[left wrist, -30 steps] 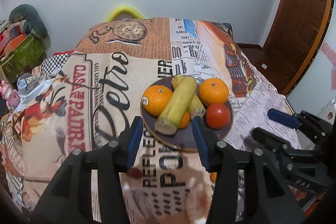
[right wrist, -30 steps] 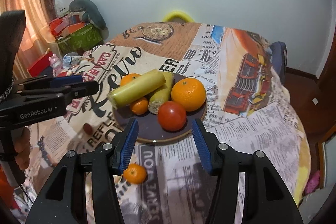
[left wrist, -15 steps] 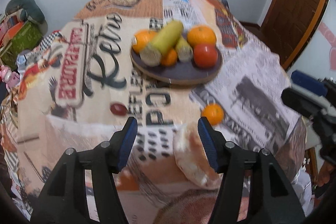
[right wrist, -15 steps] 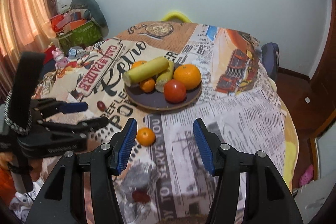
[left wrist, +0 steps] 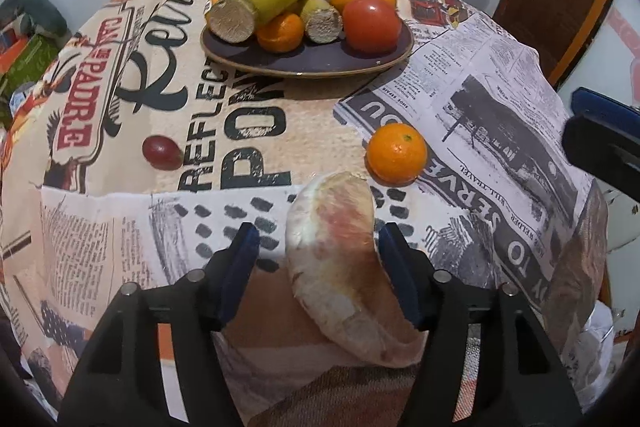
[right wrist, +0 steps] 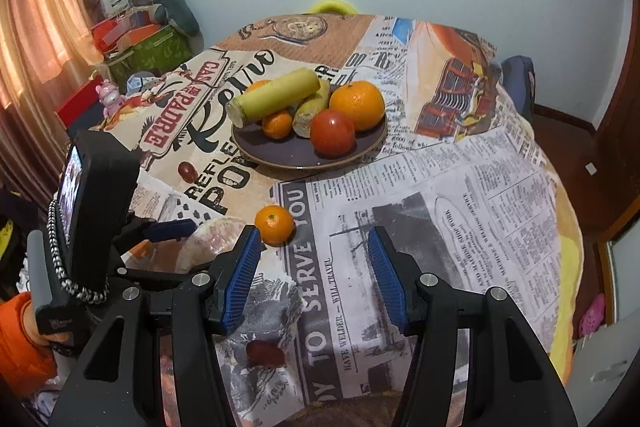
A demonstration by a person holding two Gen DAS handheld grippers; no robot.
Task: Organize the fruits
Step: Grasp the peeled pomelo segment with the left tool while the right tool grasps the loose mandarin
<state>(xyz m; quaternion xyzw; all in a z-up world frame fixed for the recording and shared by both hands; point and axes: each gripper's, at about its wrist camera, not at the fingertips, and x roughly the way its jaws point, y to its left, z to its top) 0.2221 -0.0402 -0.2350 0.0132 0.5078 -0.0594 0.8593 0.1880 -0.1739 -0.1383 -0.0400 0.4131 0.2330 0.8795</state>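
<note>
Both tongs wide open, nothing gripped, above the near edge of the surface (right wrist: pixel 460 187).
Left tongs (left wrist: pixel 318 251) straddle a peeled pomelo wedge (left wrist: pixel 340 255); loose tangerine (right wrist: pixel 274 224) just beyond the right tongs (right wrist: pixel 314 251); grape (left wrist: pixel 162 153) left; plate (left wrist: pixel 312 61) holds the remaining fruit.

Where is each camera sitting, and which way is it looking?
Left wrist: rides the left gripper, facing across the table at the pomelo wedge between its open fingers; its own fingers show.
Right wrist: rides the right gripper, facing the plate; its open fingers, the left gripper and an orange sleeve show.
Both see the plate and the loose mandarin.
</note>
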